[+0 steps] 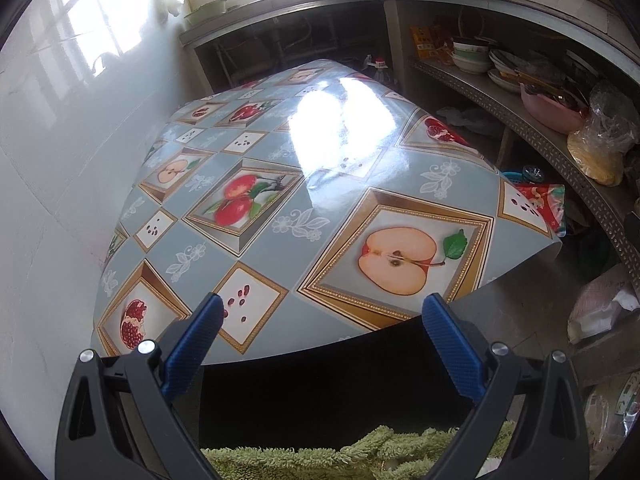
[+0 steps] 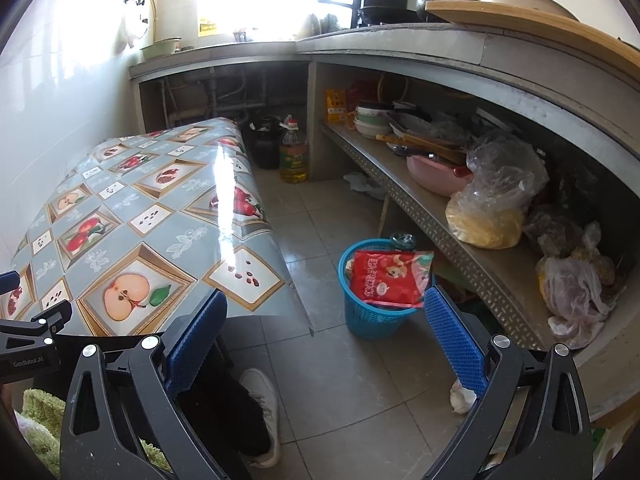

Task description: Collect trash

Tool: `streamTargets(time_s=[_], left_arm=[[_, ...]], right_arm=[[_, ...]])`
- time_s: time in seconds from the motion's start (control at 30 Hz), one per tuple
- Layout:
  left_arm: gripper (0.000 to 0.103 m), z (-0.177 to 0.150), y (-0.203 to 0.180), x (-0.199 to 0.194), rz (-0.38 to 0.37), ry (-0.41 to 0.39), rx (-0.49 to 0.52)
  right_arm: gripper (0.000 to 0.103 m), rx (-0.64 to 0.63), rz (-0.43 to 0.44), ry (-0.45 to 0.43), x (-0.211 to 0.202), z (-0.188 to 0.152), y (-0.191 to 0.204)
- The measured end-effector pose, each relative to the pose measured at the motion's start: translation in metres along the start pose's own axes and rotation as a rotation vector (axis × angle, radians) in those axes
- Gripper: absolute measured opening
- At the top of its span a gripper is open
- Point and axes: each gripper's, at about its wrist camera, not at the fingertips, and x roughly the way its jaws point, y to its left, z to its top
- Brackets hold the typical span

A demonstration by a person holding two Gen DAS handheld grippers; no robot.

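Left gripper [image 1: 322, 316] is spread wide with nothing between the blue pads [image 1: 200, 344], hovering over the near edge of the table [image 1: 280, 216], which wears a glossy fruit-print oilcloth. No trash visible on that cloth, just window glare at 12 o'clock.

Right gripper [image 2: 326, 312] is likewise wide apart and empty, held over the tiled floor [image 2: 360, 400] beside the table's right edge.

Task items: blue plastic basket [image 2: 368, 320] stands on the floor at roughly 1 o'clock from the right gripper, between the table and the low counter shelf [image 2: 460, 248]. A red snack wrapper [image 2: 388, 278] lies across its rim, partly sticking out. From the left wrist view, the same basket [image 1: 514, 178] and wrapper [image 1: 548, 204] peek out past the table's far right corner at 2 o'clock.

A crumpled white wad [image 2: 462, 396] lies on the floor just behind the right gripper's right finger; can't tell what it is.

Other: cooking oil bottle [image 2: 294, 152] stands at 12 o'clock under the counter, pink basin [image 2: 432, 176] and plastic bags [image 2: 496, 188] on the shelf. A white shoe [image 2: 264, 408] on the floor below the gripper, green fuzzy fabric [image 1: 360, 452] at 6 o'clock.
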Motion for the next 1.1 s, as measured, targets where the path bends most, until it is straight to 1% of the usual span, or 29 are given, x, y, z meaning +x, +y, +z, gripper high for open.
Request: streamTargets(time_s=[0.27, 0.43, 0.63, 0.9, 1.1], left_arm=[[0.097, -0.001, 0.004, -0.001, 0.009, 0.005, 0.032], [0.097, -0.005, 0.017, 0.002, 0.002, 0.028, -0.012], [0.097, -0.006, 0.023, 0.001, 0.004, 0.028, -0.046], [0.097, -0.007, 0.019, -0.001, -0.007, 0.026, -0.043], [0.097, -0.006, 0.009, -0.001, -0.029, 0.027, -0.007]], right_arm=[[0.095, 0.0, -0.001, -0.001, 0.0, 0.0, -0.001], [0.095, 0.004, 0.001, 0.001, 0.0, 0.0, 0.0], [0.095, -0.004, 0.003, 0.0, -0.002, 0.0, 0.002], [0.095, -0.007, -0.006, -0.006, -0.004, 0.0, 0.001], [0.095, -0.005, -0.02, -0.008, -0.006, 0.0, -0.003]])
